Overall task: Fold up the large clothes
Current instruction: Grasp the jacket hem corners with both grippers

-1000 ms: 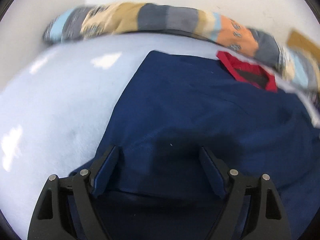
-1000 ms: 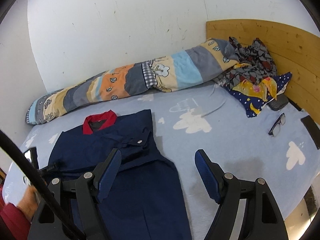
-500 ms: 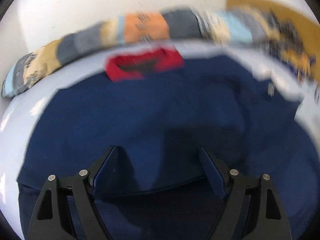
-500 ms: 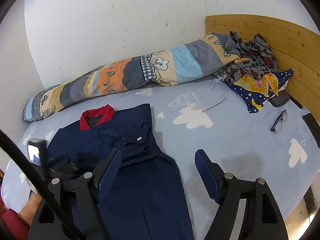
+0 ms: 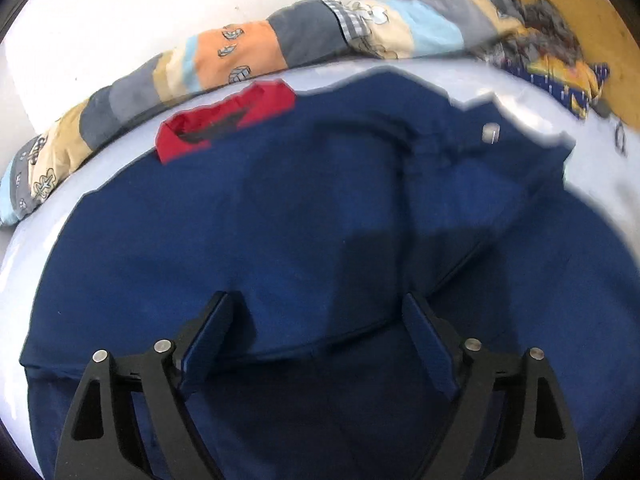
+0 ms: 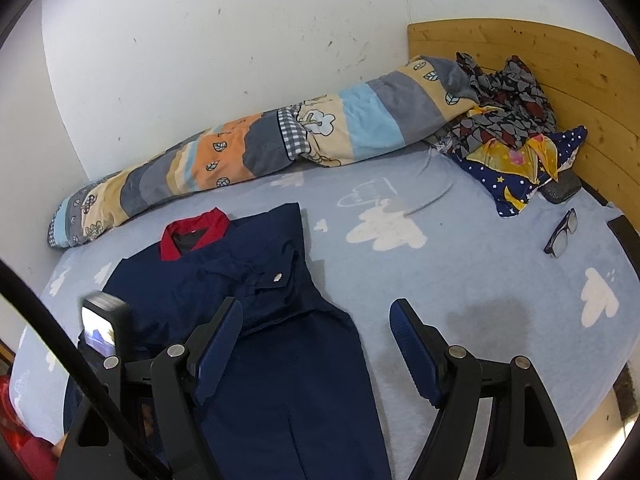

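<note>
We see the navy garment [image 6: 248, 320] lying flat on the light blue sheet [image 6: 460, 280], its red collar [image 6: 192, 232] toward 11 o'clock near the rolled patchwork quilt [image 6: 280, 140]. Our left gripper [image 5: 316, 336] hovers over the cloth with jaws spread wide, holding nothing. Our right gripper [image 6: 316, 344] is likewise spread, its left finger above the garment's edge, the right finger over bare sheet. Glasses [image 6: 562, 232] lie at 3 o'clock.

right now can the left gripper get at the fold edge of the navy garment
Probably yes: the left gripper hangs open right over the navy garment, with nothing between its fingers and the cloth.
</note>
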Demonstrator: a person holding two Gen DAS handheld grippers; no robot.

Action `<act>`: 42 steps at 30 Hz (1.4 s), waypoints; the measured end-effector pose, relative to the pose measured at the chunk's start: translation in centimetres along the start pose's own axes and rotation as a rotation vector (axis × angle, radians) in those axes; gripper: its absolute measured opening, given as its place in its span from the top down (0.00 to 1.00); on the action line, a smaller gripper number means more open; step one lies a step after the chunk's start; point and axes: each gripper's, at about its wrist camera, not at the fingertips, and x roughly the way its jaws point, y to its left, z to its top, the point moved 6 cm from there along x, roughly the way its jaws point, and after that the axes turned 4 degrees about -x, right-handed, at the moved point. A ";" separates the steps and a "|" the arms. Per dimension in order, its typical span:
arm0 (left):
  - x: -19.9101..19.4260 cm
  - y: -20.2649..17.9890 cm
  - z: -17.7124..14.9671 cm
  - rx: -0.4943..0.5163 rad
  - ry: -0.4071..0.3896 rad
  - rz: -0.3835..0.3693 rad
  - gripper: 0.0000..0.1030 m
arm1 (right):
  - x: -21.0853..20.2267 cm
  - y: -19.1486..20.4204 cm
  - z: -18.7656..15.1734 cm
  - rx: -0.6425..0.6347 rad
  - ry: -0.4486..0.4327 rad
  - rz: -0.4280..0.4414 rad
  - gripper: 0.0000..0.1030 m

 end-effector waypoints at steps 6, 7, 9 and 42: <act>-4.1 1.9 1.2 0.046 -0.072 0.028 0.16 | 0.1 -0.5 -0.1 0.010 0.011 0.005 0.22; -4.9 2.5 1.2 0.047 -0.081 0.035 0.16 | 0.1 -0.5 -0.3 0.005 0.016 0.008 0.22; -6.6 4.7 0.7 0.027 -0.092 0.050 0.16 | 0.0 -0.3 -0.5 -0.011 0.024 0.015 0.22; -21.9 24.4 -22.1 -0.580 0.182 0.063 0.17 | 0.4 -4.9 -18.6 0.149 0.408 0.100 0.22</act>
